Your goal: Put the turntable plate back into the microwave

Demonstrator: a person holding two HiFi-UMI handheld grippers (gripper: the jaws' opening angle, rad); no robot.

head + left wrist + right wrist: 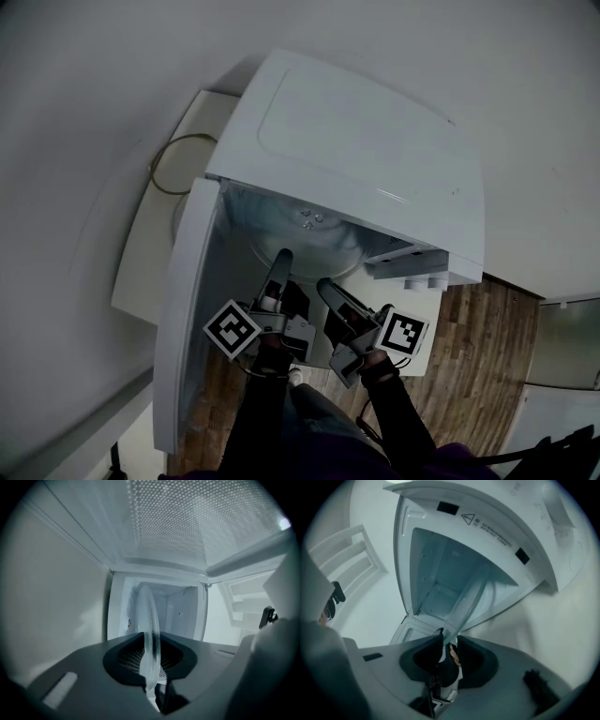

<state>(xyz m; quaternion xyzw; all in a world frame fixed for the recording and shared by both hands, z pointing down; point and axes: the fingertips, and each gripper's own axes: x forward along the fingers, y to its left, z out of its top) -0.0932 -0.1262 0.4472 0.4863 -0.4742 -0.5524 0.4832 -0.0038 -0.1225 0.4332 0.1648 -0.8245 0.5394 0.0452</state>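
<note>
The white microwave stands with its door swung open to the left in the head view. The clear glass turntable plate lies at the mouth of the cavity, its far part inside. My left gripper holds its near rim on the left, and my right gripper holds the rim just to the right. In the left gripper view the plate shows edge-on between the jaws of the left gripper. In the right gripper view the plate's rim runs from the right gripper into the cavity.
A wire loop lies on the white counter left of the microwave. The control knobs sit at the front right. Wooden floor shows below. A white slatted rack stands beside the open door.
</note>
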